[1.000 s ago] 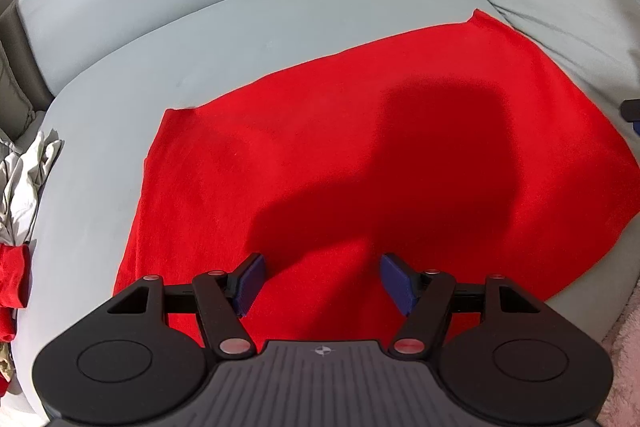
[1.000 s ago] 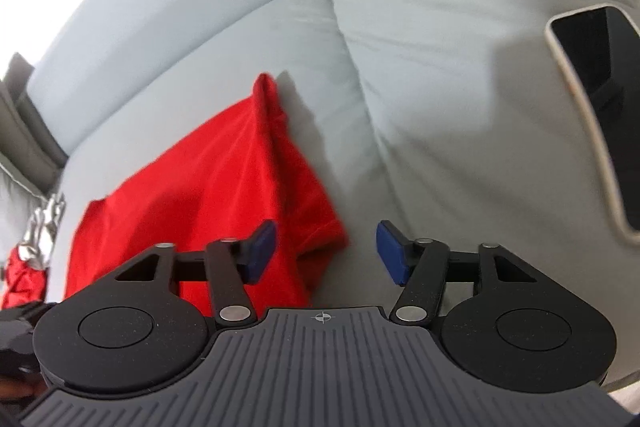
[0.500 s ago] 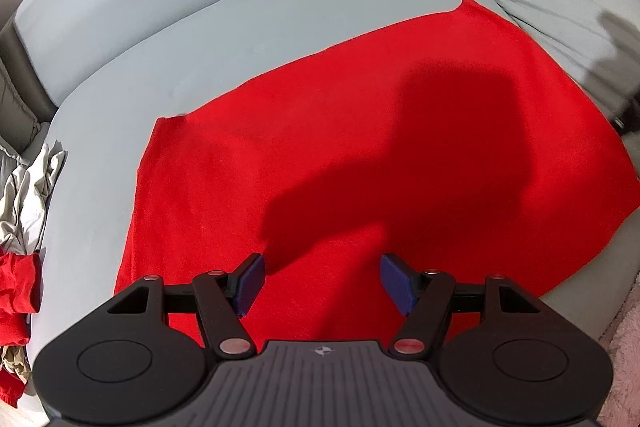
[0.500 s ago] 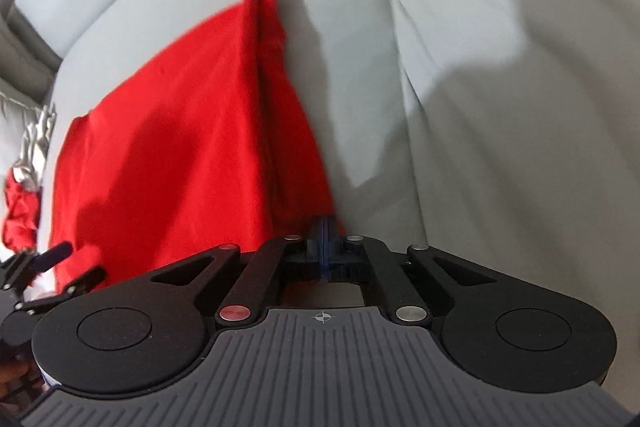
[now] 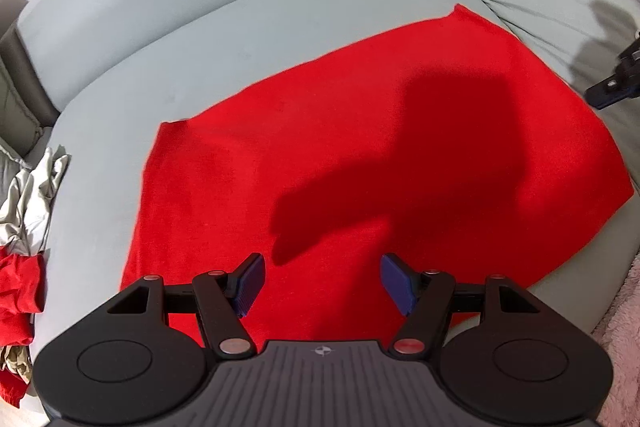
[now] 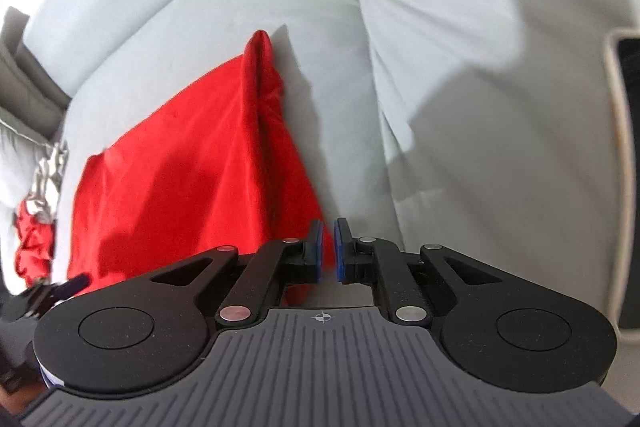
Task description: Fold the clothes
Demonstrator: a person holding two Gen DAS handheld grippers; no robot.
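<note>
A red garment lies spread flat on the grey sofa seat, its right edge bunched into a raised ridge in the right wrist view. The left gripper hangs over the near hem with its jaws wide apart and nothing between them. The right gripper sits at the cloth's right corner, its jaws opening with a narrow gap, cloth just beside the left pad, not pinched.

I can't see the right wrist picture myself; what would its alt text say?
A black two-finger tool with blue pads, its jaws opening from a narrow gap, sits at the near right corner of a rumpled red cloth garment on a pale grey sofa. The fabric's edge looks bunched against the left pad; whether it is pinched is unclear.
</note>
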